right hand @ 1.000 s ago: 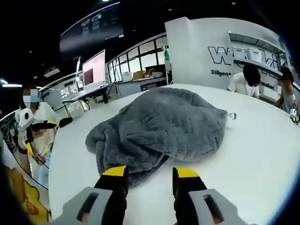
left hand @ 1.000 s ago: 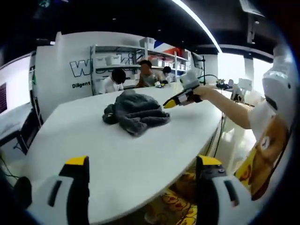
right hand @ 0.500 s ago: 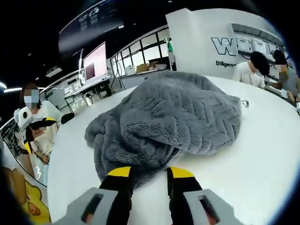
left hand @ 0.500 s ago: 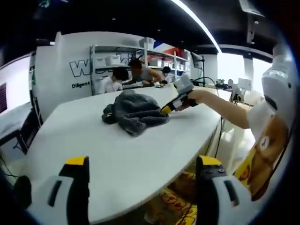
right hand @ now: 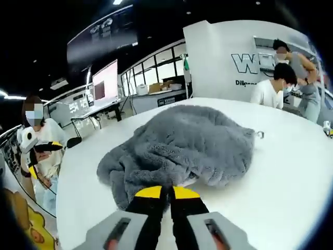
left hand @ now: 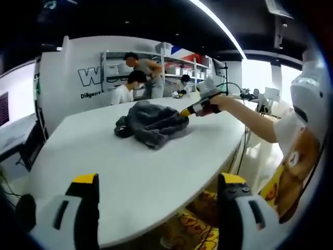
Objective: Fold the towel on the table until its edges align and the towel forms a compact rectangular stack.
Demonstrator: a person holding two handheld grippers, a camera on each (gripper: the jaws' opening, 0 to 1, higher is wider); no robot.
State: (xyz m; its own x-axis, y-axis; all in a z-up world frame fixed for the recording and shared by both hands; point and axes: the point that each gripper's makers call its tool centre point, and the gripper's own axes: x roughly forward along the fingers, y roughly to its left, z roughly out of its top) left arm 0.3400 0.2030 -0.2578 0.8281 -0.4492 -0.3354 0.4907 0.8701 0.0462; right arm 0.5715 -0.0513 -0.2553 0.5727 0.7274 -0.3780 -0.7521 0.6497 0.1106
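towel [right hand: 179,148] edge in right gripper [right hand: 167,193]

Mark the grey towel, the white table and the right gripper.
grey towel [right hand: 192,143], right gripper view, middle of the crumpled heap.
white table [left hand: 130,172], left gripper view, bare top.
right gripper [right hand: 167,194], right gripper view, between its yellow fingertips.

We're in an open-plan lab or office: a white partition wall [left hand: 78,67] with big logo lettering, metal shelving [left hand: 156,65] stacked with storage bins. Desks with monitors [right hand: 105,79] line the side under a dark ceiling with strip lights [left hand: 218,23].
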